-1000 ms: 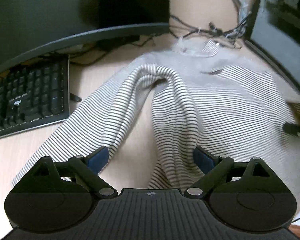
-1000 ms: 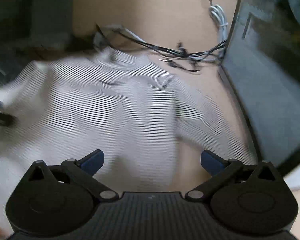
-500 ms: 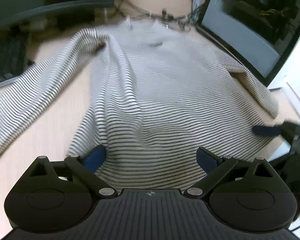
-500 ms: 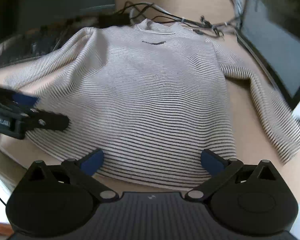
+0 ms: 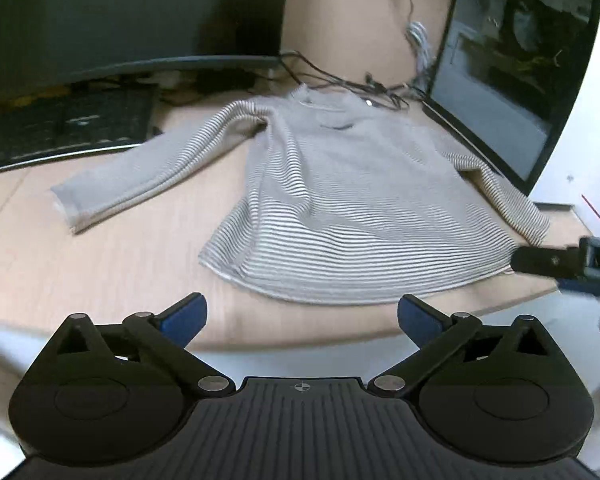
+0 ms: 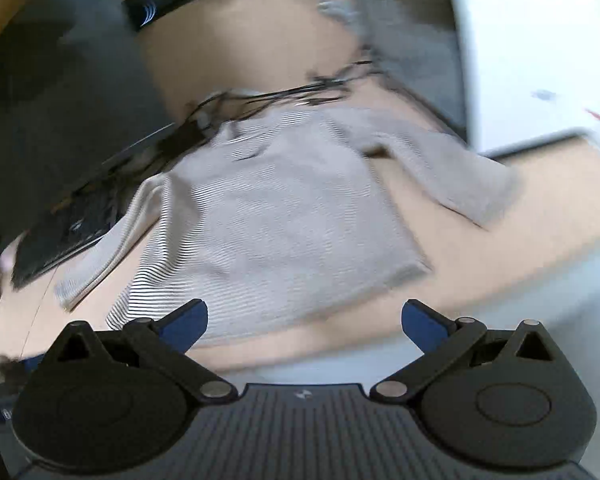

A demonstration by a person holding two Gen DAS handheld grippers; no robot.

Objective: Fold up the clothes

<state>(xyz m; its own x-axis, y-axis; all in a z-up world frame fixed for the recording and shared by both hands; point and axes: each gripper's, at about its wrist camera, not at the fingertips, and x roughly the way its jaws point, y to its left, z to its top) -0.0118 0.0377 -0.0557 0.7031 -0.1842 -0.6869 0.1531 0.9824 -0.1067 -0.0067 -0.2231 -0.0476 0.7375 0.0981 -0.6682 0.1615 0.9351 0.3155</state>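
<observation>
We saw a long-sleeved striped sweater (image 5: 352,208) lying flat and face up on the pale wooden surface (image 5: 80,272), thin dark stripes on a light grey knit, its collar at 12 o'clock and its curved hem toward us at 6 o'clock. One sleeve (image 5: 148,176) stretched out toward 9 o'clock, its cuff resting on the bare wood; the other sleeve (image 5: 504,196) ran toward 3 o'clock beside a dark monitor (image 5: 512,80). The fabric looked soft and finely ribbed, with a few shallow folds near the shoulder.

Our left claw (image 5: 302,314) hung just short of the hem, at 6 o'clock from the sweater, its blue-padded fingers (image 5: 184,316) spread wide and holding nothing. Our right claw (image 6: 304,316) also stood wide and empty, near the hem but apart from it; that view was blurred, so the stripes washed out over much of the cloth (image 6: 284,216). From the left wrist view, the right claw (image 5: 540,260) showed as a black bar at 3 o'clock, close to the hem's corner; we could not tell whether it touched.

A black keyboard (image 5: 60,128) lay at 10 o'clock, and tangled dark cables (image 5: 340,84) ran behind the collar.
</observation>
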